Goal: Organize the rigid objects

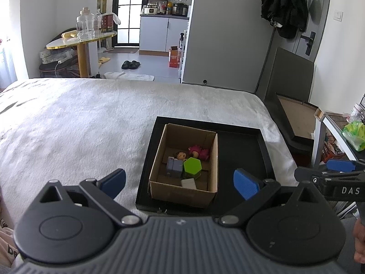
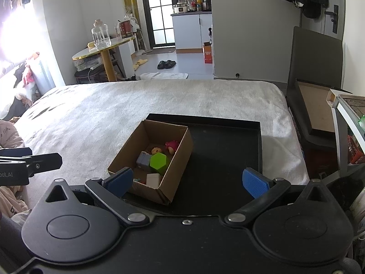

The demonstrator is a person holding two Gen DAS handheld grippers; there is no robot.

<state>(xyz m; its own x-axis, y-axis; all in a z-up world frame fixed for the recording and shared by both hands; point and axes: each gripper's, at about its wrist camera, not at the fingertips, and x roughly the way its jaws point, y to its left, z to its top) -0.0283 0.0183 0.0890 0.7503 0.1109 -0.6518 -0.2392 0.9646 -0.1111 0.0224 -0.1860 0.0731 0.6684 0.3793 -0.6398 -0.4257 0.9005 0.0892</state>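
White fleecy bed cover (image 1: 79, 118) carries black shallow tray (image 1: 248, 137) w/ brown cardboard box (image 1: 182, 189) holding green hexagonal block (image 1: 192, 165) & small toys; left gripper (image 1: 180, 182), right gripper (image 2: 188, 181) both wide, empty — sorting looks about done.

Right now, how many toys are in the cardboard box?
5 I can see: a green hexagon block in the middle, a grey block beside it, a white block nearest, two little dolls behind. More may hide underneath.

Bright daylight, window glare, fisheye warping.
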